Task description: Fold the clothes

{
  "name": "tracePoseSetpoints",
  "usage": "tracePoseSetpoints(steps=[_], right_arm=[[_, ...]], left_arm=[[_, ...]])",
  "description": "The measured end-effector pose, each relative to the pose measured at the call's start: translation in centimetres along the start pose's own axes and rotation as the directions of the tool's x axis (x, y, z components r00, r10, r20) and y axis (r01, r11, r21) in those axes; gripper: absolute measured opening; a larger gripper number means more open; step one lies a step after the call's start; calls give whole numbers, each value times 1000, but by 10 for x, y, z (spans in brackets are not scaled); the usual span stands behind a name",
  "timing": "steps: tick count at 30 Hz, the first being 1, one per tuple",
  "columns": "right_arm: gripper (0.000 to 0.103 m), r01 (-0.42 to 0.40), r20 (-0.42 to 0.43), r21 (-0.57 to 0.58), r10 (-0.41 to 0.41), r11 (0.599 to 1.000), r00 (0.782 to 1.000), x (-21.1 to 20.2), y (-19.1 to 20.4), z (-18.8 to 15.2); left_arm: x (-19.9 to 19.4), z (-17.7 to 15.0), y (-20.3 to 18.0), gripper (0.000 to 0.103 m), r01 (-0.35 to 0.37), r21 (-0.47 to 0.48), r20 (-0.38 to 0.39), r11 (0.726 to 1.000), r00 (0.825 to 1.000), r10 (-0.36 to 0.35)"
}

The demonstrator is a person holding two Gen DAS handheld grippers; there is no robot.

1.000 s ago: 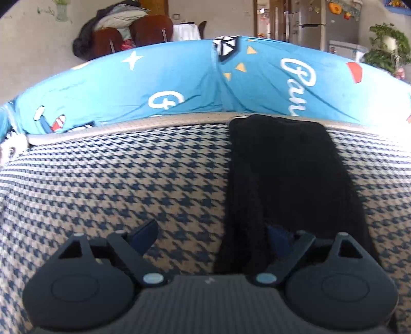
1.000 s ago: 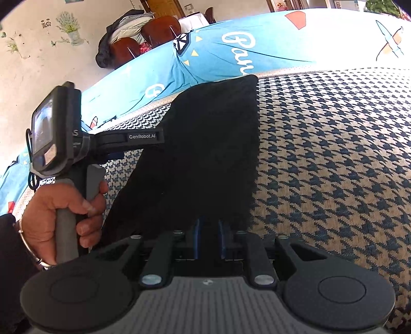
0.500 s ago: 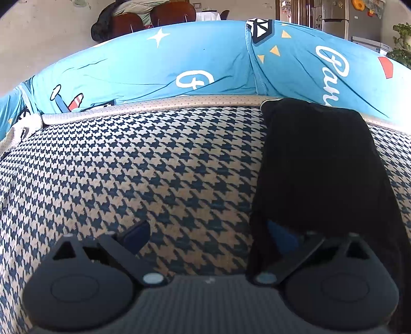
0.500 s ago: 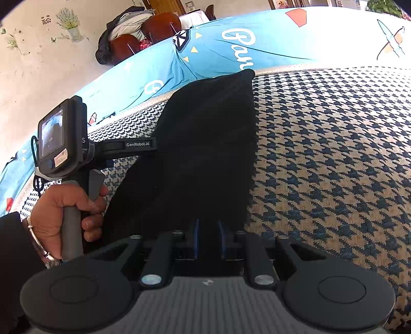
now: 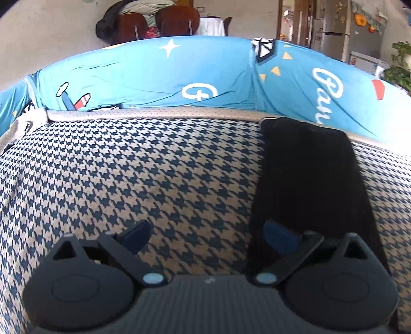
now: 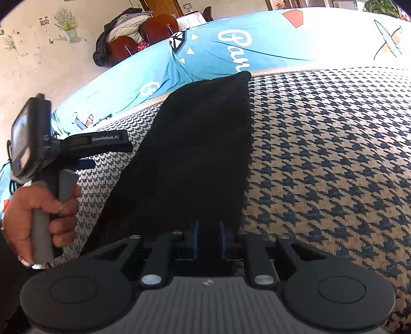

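Note:
A long black folded garment lies lengthwise on the houndstooth cover, running back to the blue cushion. My left gripper stands wide, its jaws just closing a little; only the garment's left edge lies under its right finger, and nothing is pinched. The right wrist view shows the left gripper hovering beside the garment, held by a hand. My right gripper is shut on the garment's near end, pads close together on the black cloth.
A blue printed cushion walls the far side of the cover, also visible as the blue cushion. Houndstooth cover spreads wide to the garment's right. Brown chairs with clothes stand far behind.
The left gripper's jaws have widened and it has slid left, off the garment's edge onto the houndstooth cover. The right gripper and the garment have not moved.

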State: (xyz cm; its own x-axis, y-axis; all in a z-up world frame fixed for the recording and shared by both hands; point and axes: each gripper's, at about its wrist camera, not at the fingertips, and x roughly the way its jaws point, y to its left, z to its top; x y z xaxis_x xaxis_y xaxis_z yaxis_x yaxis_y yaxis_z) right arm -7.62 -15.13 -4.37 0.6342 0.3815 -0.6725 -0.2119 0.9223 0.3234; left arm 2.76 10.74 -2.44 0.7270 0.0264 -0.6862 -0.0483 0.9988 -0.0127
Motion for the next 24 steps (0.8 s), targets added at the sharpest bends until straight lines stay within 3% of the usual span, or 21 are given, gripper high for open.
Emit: tracePoseSetpoints(steps=[5, 9, 24], right_arm=[[23, 9, 0, -20, -9, 1000, 1000, 2, 3, 0], [23, 17, 2, -25, -17, 1000, 1000, 3, 3, -1], [25, 27, -10, -33, -27, 999, 1000, 10, 2, -4]], left_arm=[[-18, -14, -5, 102, 45, 42, -2, 998, 999, -45], [-20, -28, -5, 102, 39, 53, -25, 998, 999, -38], [-5, -45, 15, 103, -53, 37, -84, 998, 995, 56]])
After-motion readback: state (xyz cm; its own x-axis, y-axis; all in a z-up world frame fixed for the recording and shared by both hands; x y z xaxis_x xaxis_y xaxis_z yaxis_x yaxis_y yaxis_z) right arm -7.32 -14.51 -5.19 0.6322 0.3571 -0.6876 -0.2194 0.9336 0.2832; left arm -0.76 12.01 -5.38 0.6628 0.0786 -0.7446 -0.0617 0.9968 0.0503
